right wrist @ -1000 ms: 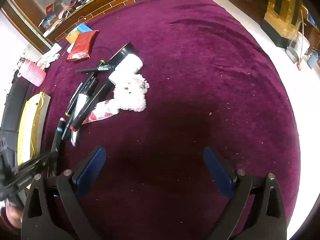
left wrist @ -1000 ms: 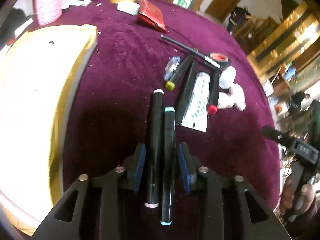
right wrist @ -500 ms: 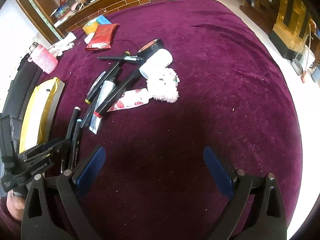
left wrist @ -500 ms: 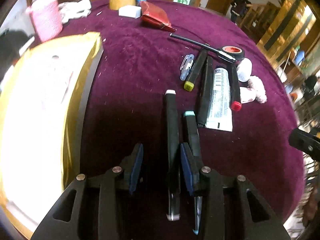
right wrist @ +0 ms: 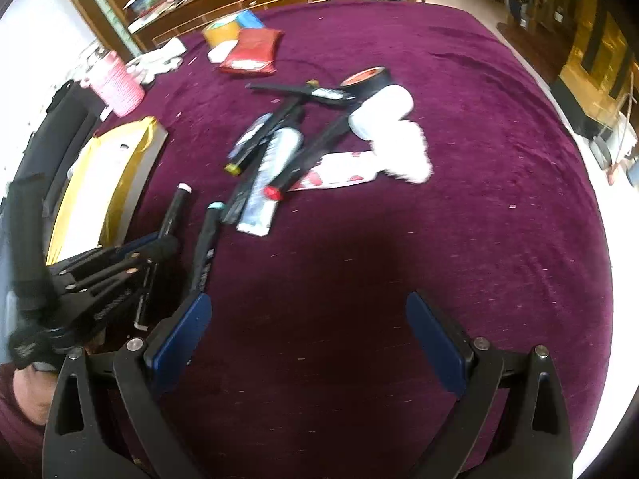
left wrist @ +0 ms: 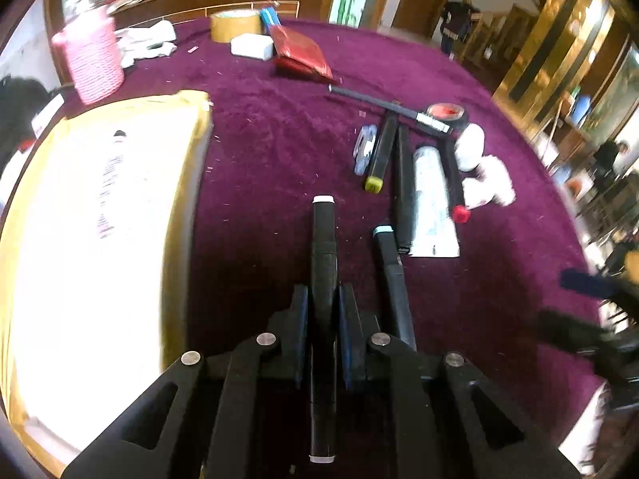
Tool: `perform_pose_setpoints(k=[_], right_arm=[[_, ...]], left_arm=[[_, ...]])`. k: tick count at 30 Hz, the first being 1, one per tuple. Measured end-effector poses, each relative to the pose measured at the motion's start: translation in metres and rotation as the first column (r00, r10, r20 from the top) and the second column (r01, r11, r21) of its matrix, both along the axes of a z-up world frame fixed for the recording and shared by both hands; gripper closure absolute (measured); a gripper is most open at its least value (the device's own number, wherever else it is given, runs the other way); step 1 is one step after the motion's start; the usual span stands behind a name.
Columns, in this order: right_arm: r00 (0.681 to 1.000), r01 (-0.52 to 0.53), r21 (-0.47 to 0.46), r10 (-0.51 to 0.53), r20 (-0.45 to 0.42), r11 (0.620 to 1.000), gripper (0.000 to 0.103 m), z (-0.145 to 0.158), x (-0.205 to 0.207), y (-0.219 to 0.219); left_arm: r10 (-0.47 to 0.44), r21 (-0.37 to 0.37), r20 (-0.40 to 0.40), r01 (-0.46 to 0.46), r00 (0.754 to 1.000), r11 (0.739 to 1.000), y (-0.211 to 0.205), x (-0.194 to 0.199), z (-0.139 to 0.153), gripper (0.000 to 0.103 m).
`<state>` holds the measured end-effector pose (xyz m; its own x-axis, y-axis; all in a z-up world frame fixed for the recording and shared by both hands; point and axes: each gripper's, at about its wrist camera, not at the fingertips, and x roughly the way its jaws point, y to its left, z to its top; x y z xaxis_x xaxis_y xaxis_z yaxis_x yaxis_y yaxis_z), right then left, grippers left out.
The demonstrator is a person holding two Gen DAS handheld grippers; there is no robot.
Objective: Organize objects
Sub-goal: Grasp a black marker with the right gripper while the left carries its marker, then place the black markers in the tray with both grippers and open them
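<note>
Marker [left wrist: 323, 263] lengthwise between left gripper [left wrist: 323, 307] fingers, white cap forward.

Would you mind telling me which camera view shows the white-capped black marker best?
The left wrist view: the white-capped marker runs up the middle of the picture, clamped in the shut left tool, both end caps visible. The right wrist view shows only its far half, small at the left edge, the rest hidden behind the left tool.

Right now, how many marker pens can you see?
5: a white-capped marker in the left gripper, a teal-capped marker beside it, and a yellow-capped marker, plain black marker and red-capped marker around the tube. More may hide underneath.
</note>
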<state>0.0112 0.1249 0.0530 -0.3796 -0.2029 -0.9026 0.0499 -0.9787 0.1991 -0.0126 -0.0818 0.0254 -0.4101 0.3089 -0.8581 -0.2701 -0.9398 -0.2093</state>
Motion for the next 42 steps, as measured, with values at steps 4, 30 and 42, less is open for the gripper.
perform_pose_setpoints(k=[4, 30, 42], right_arm=[[0.999, -0.035, 0.015, 0.035, 0.006, 0.999, 0.005, -0.006, -0.004, -0.029], [0.999, 0.042, -0.173, -0.036, 0.036, 0.984, 0.091, 0.004, -0.025, -0.082], [0.995, -0.073, -0.298, 0.09, 0.042, 0.952, 0.09, 0.031, -0.083, -0.168]], left_arm=[[0.023, 0.1, -0.016, -0.021, 1.0, 0.995, -0.028, 0.011, 0.024, 0.092], [0.161, 0.219, 0.002, -0.158, 0.987, 0.963, -0.166, 0.001, 0.042, 0.092], [0.19, 0.121, -0.01, -0.187, 0.982, 0.975, -0.192, -0.063, 0.031, 0.092]])
